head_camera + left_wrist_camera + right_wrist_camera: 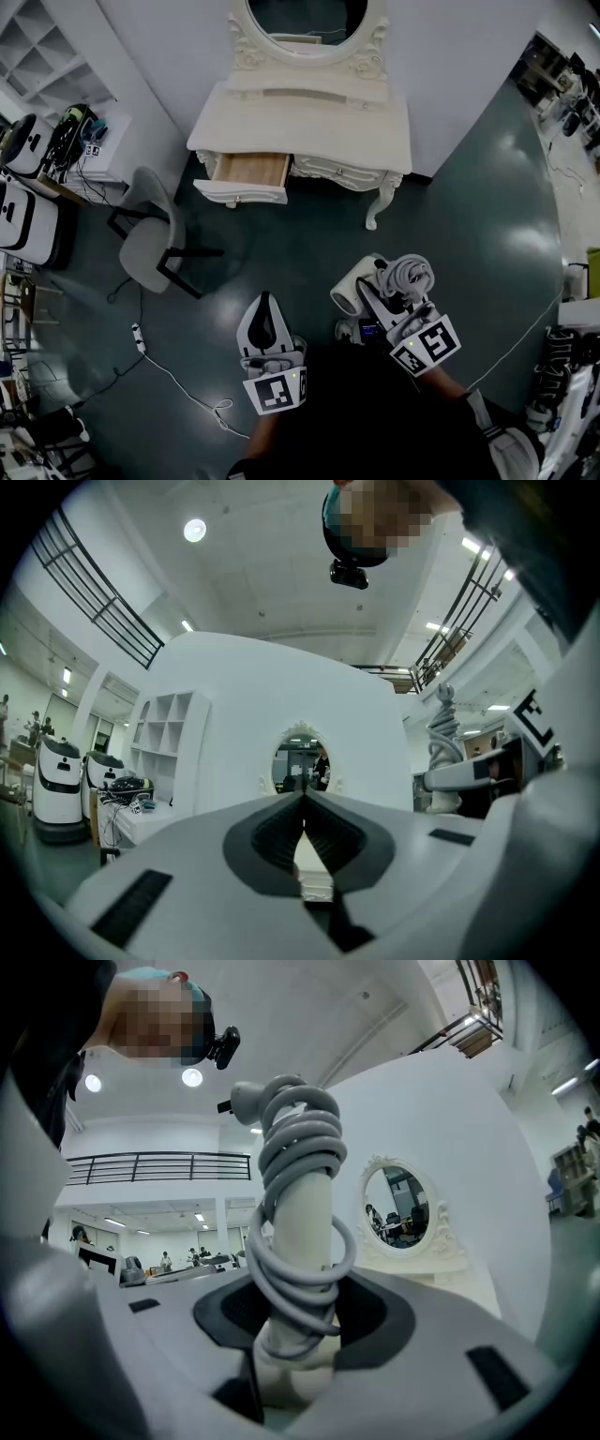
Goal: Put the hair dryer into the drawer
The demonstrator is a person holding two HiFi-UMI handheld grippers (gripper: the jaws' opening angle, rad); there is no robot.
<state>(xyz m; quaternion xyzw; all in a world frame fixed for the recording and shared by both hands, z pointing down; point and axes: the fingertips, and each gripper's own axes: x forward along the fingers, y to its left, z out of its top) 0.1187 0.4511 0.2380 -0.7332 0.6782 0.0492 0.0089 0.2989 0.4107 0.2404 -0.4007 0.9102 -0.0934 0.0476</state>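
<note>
A white hair dryer (361,286) with its grey cord wound round the handle (298,1232) sits in my right gripper (386,298), whose jaws are shut on the handle. In the right gripper view the handle stands upright between the dark pads (375,1312). My left gripper (265,330) is held level to the left, its jaws shut with nothing in them. The white dressing table (309,127) stands ahead, its left drawer (249,174) pulled open, wooden inside showing. In the left gripper view the table's oval mirror (300,761) shows over the closed pads (281,836).
A grey chair (150,234) stands left of the dressing table. White robots and a cluttered desk (37,159) line the far left. A white cable with a power strip (139,337) lies on the dark floor. Shoes (553,375) and gear sit at the right edge.
</note>
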